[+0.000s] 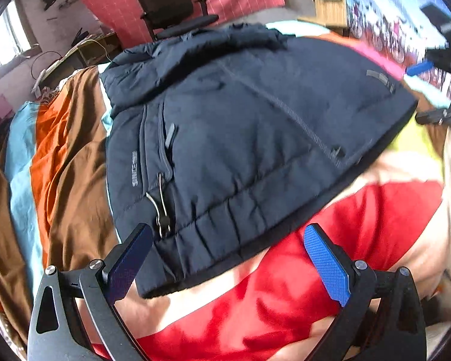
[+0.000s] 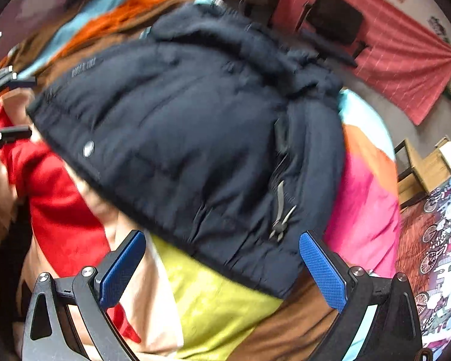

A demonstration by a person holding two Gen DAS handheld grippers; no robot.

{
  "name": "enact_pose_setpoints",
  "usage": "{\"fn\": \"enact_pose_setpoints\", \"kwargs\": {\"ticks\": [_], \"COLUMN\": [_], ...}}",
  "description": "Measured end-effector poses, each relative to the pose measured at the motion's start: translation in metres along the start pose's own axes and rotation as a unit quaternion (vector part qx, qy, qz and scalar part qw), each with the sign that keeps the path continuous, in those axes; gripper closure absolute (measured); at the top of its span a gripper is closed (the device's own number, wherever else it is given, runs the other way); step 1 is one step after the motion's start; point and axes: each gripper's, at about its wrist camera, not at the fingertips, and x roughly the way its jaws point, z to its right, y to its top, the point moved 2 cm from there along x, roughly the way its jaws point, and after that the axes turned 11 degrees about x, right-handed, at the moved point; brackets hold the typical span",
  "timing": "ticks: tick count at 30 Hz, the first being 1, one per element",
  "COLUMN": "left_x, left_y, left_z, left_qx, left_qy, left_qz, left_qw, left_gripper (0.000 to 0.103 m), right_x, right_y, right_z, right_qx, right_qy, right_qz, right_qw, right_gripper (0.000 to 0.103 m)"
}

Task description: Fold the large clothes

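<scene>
On the dark navy padded jacket (image 1: 240, 126) I see 1 line of small pale lettering running beside the front zip (image 1: 135, 168), too small and warped for me to read. My right wrist view shows another pale printed line (image 2: 84, 67) near the jacket's edge, blurred past reading. I can read nothing else

Left claw (image 1: 228, 255): 2 black fingers, blue textured pads, silver screws; right claw (image 2: 222, 258) looks identical.
</scene>
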Motion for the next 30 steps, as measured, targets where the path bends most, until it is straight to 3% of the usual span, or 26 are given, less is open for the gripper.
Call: {"fn": "enact_pose_setpoints", "kwargs": {"ticks": [7,12,16,20,25,28,30], "left_x": [0.024,0.042,0.046,0.046,0.04,0.031,0.025], "left_y": [-0.022,-0.03,-0.031,-0.031,-0.029,-0.027,-0.025], "left_z": [0.001,-0.001,0.003,0.0,-0.003,0.003,0.011], "left_qx": [0.021,0.032,0.05,0.052,0.047,0.05,0.057], "left_qy": [0.03,0.101,0.138,0.148,0.159,0.157,0.151], "left_qz": [-0.036,-0.062,-0.05,-0.036,-0.018,-0.002,0.011], "left_qw": [0.9986,0.9924,0.9879,0.987,0.986,0.9863,0.9868], "left_gripper": [0.004,0.004,0.004,0.004,0.006,0.029,0.055], "right_x": [0.029,0.046,0.053,0.071,0.075,0.072,0.067], "right_y": [-0.01,-0.018,-0.024,-0.032,-0.032,-0.033,-0.034], "right_z": [-0.008,-0.013,-0.009,-0.01,-0.02,-0.019,-0.022], "right_qx": [-0.024,-0.044,-0.044,-0.059,-0.115,-0.125,-0.128], "right_qy": [-0.018,-0.037,-0.066,-0.102,-0.164,-0.196,-0.19], "right_qz": [-0.066,-0.099,-0.115,-0.152,-0.123,-0.095,-0.085], "right_qw": [0.997,0.993,0.99,0.981,0.972,0.968,0.97], "right_gripper": [0.0,0.0,0.0,0.0,0.002,0.004,0.025]}}
